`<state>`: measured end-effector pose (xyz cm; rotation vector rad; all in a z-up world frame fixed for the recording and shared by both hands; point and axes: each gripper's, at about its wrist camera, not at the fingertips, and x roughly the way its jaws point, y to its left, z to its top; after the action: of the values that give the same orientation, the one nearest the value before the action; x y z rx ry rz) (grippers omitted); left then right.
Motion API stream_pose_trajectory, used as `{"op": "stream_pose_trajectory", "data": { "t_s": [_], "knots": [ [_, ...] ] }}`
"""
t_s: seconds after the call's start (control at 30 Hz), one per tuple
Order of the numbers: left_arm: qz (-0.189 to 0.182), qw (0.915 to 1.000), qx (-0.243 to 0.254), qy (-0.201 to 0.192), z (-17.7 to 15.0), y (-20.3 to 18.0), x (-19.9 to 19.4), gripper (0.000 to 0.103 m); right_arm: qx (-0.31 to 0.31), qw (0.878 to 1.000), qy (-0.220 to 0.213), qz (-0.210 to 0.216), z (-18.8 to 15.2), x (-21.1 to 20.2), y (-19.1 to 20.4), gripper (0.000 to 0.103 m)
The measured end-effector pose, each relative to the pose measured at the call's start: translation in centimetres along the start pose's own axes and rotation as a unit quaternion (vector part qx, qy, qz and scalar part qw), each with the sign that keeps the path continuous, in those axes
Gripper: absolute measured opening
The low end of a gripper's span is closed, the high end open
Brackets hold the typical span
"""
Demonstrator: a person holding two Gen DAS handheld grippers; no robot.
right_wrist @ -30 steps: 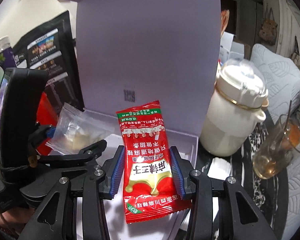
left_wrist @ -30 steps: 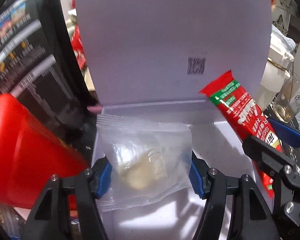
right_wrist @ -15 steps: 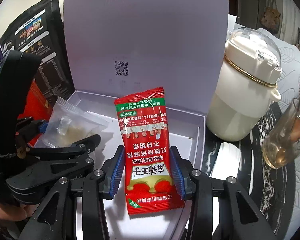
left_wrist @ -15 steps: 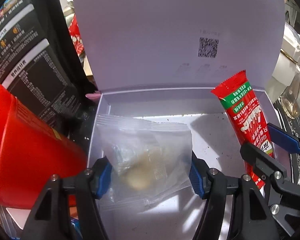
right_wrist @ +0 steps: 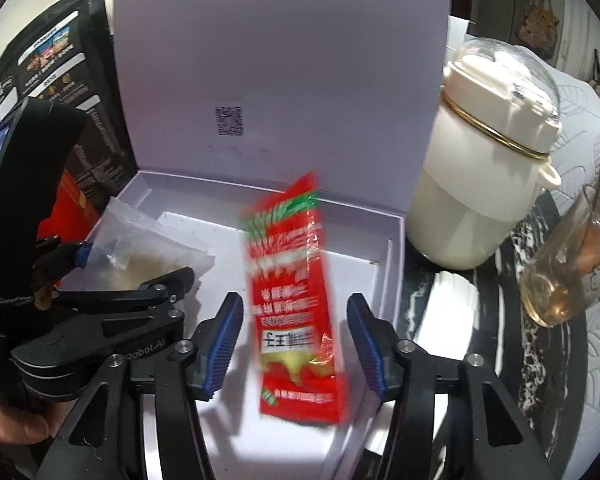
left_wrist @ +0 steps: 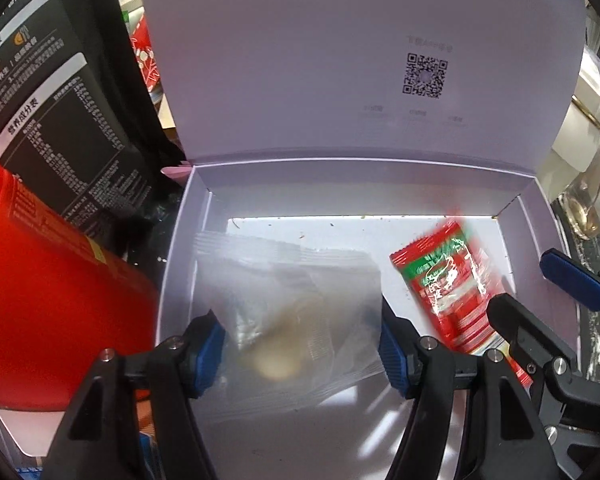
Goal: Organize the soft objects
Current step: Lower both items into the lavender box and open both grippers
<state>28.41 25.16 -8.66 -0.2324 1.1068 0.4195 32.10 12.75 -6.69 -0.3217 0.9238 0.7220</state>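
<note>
Now the right gripper (right_wrist: 294, 346) has just spread, dropping the red packet (right_wrist: 294, 300) into the box (left_wrist: 380, 172); the left gripper (left_wrist: 300, 344) pinches the clear bag (left_wrist: 288, 304), unreleased.

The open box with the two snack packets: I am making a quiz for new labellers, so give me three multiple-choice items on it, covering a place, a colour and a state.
1. Where is the clear packet?
A. between the left gripper's pads, over the lavender box
B. on the white lidded jug
C. outside the box

2. What colour is the snack packet between the right gripper's pads?
A. blue
B. red
C. black

3. How does the right gripper stand?
A. shut on the packet
B. open, pads clear of it
C. out of view

Answers: A, the pads pinch its sides above the box floor; B, red with a green band; B, gaps show on both sides, the jaws having just opened.
</note>
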Motion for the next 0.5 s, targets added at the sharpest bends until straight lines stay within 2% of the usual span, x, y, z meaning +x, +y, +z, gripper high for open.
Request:
{"op": "stream_pose_trajectory", "data": {
  "t_s": [0.1, 0.17, 0.27, 0.3, 0.43, 0.5],
  "knots": [
    [-0.007, 1.0000, -0.003, 0.002, 0.0, -0.1, 0.7, 0.066, -0.001, 1.000, -0.006, -0.015, 0.0, -0.6, -0.1, 0.061],
    [-0.010, 0.9999, -0.005, 0.000, 0.1, 0.1, 0.6, 0.071, -0.001, 1.000, -0.014, -0.014, 0.1, -1.2, -0.1, 0.063],
    [-0.018, 0.9998, -0.003, -0.006, 0.2, 0.1, 0.3, 0.097, -0.002, 0.999, -0.026, -0.021, 0.1, -2.4, -0.3, 0.064],
    [-0.024, 0.9997, -0.003, -0.006, 0.2, 0.1, 0.2, 0.100, -0.002, 0.999, -0.030, -0.023, 0.1, -2.8, -0.4, 0.064],
    [-0.032, 0.9993, 0.007, -0.015, 0.0, -0.6, -0.6, 0.102, -0.001, 0.998, -0.049, -0.033, 0.1, -4.8, -0.9, 0.065],
    [-0.039, 0.9989, 0.014, -0.023, -0.6, -1.0, -1.4, 0.102, -0.006, 0.997, -0.063, -0.044, 0.1, -6.0, -0.9, 0.071]
  ]
}}
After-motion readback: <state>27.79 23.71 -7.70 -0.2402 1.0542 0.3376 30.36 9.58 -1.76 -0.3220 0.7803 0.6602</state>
